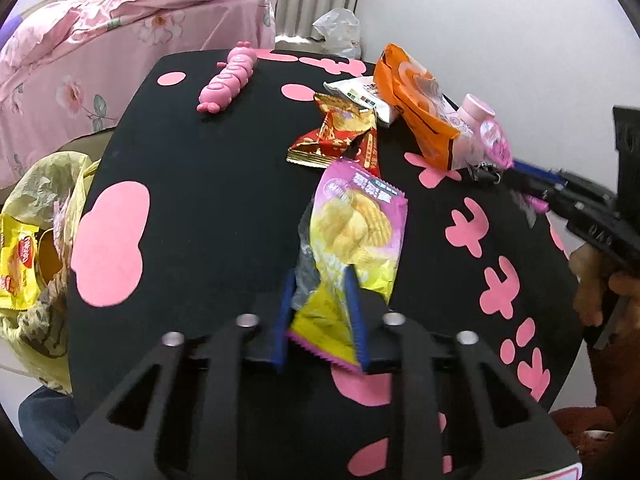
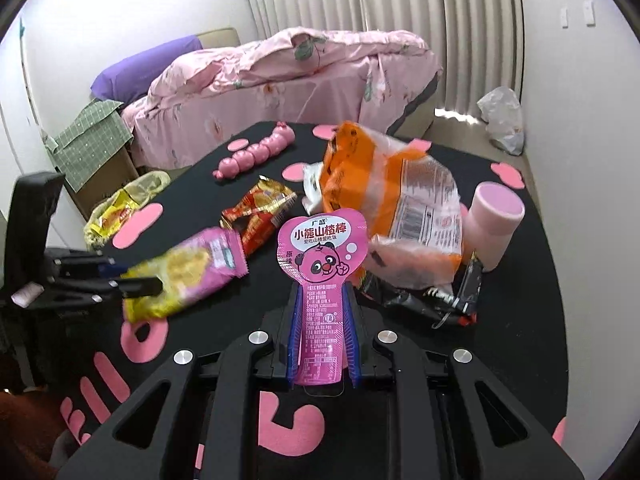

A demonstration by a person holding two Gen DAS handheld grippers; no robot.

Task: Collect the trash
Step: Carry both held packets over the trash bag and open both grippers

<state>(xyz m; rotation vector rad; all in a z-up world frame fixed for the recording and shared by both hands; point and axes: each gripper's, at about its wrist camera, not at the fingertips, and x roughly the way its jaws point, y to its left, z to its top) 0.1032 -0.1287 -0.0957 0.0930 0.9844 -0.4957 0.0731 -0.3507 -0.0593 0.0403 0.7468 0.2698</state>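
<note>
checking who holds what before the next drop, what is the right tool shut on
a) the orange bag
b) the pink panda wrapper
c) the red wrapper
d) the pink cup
b: the right tool has its blue fingers closed on the stem of the pink panda wrapper, while the orange bag, pink cup and red wrapper lie free on the table.

A pink caterpillar toy (image 1: 226, 80) lies on the black counter (image 1: 208, 200); behind the counter, a pink floral bed (image 2: 288, 84) and curtains (image 2: 400, 0).
</note>
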